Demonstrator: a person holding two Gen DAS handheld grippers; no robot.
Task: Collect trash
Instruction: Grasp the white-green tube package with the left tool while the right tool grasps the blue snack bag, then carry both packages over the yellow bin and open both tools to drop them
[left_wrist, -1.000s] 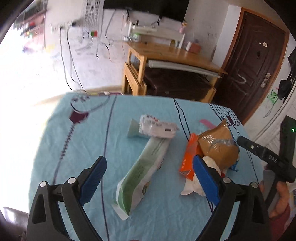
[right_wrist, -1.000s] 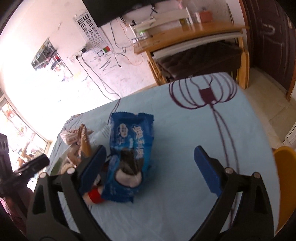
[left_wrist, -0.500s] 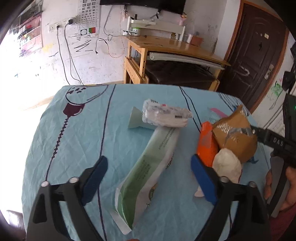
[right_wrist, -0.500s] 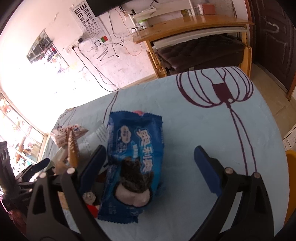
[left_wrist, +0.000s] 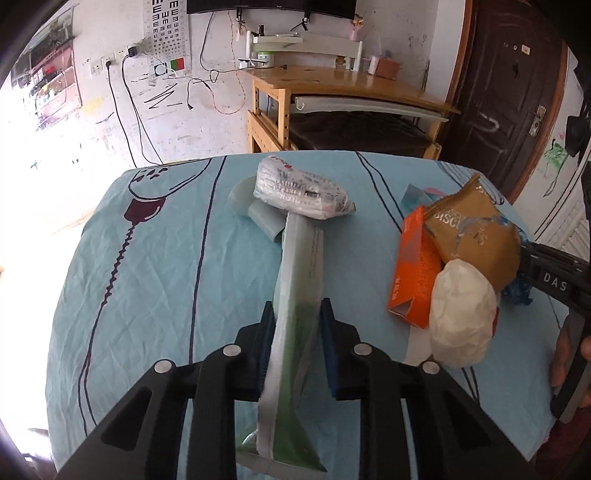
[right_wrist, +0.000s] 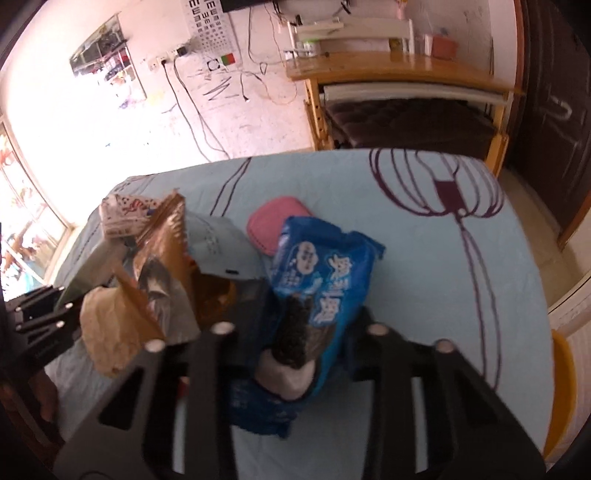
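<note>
My left gripper (left_wrist: 295, 321) is shut on a long green and white wrapper (left_wrist: 299, 266) that lies on the light blue tablecloth (left_wrist: 147, 266). A crumpled clear printed packet (left_wrist: 299, 188) sits at the wrapper's far end. To the right lie an orange carton (left_wrist: 413, 273), a brown biscuit bag (left_wrist: 476, 236) and a white crumpled wad (left_wrist: 461, 317). My right gripper (right_wrist: 306, 325) is shut on a blue cookie packet (right_wrist: 325, 273). The brown bag (right_wrist: 162, 258) and the wad (right_wrist: 107, 332) stand to its left.
A pink flat item (right_wrist: 277, 225) lies behind the blue packet. A wooden desk (left_wrist: 343, 88) stands beyond the table by a dark door (left_wrist: 506, 85). A yellow chair edge (right_wrist: 561, 391) shows at the right. The table's far edge (left_wrist: 295, 155) is close.
Both grippers were open and have closed: the left on the green wrapper, the right on the blue cookie packet. Both moved forward over the trash.
</note>
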